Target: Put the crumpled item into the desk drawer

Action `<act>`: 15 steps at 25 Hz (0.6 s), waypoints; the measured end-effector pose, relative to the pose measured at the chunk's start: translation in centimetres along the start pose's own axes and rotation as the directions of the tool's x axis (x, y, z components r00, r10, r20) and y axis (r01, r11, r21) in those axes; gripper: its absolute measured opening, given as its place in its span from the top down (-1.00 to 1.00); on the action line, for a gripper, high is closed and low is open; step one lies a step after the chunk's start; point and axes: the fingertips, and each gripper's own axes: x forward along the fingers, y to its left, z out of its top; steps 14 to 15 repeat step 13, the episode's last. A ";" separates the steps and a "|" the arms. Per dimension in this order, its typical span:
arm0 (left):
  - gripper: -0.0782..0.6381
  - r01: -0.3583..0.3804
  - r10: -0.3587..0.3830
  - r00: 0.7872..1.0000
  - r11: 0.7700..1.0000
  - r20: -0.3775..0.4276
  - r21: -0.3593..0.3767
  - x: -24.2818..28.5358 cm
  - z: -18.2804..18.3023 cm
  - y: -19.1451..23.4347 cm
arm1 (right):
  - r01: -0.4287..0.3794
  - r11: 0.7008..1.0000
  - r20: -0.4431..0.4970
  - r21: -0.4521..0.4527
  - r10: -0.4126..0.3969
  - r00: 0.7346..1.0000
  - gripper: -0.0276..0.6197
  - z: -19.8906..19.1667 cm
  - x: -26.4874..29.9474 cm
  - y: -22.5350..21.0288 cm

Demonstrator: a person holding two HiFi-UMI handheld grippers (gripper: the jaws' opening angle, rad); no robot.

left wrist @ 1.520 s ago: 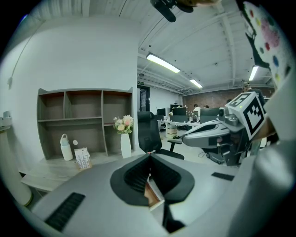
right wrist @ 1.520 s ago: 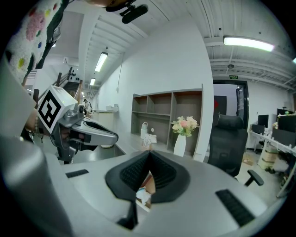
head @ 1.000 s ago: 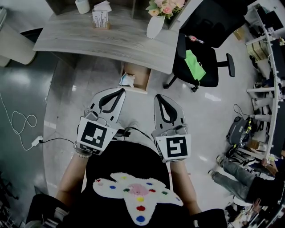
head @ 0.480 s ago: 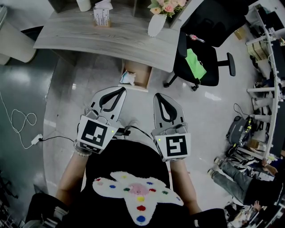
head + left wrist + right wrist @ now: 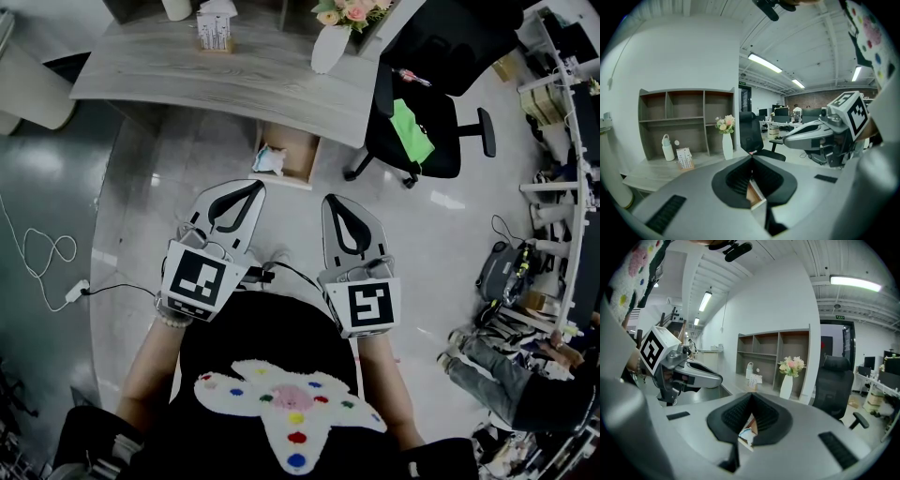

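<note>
The left gripper (image 5: 751, 158) has its fingers pressed together on nothing, and the right gripper (image 5: 751, 394) likewise. Ahead of both, well apart from them, the crumpled white-and-blue item (image 5: 269, 160) lies inside the open wooden drawer (image 5: 300, 157) beneath the grey wood-grain surface (image 5: 234, 84).

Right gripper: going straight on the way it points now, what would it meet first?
Probably the open wooden desk drawer, with the crumpled white item lying inside it. In the right gripper view both show dead ahead, past the shut tongs of the right gripper. Depth is unclear.
</note>
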 end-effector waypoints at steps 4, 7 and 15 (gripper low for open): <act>0.75 0.004 -0.004 1.000 1.000 -0.001 0.001 0.1 -0.1 -0.1 | -0.012 1.000 -0.013 0.008 0.012 1.000 0.91 -0.5 0.0 0.2; 0.75 0.008 -0.008 1.000 1.000 -0.003 0.002 0.3 -0.2 0.0 | -0.016 1.000 -0.022 0.015 0.016 1.000 0.91 -0.8 0.2 0.2; 0.75 0.011 -0.011 1.000 1.000 -0.003 0.001 0.1 -0.1 -0.5 | -0.021 1.000 -0.030 0.010 0.022 0.999 0.91 -1.0 -0.2 0.4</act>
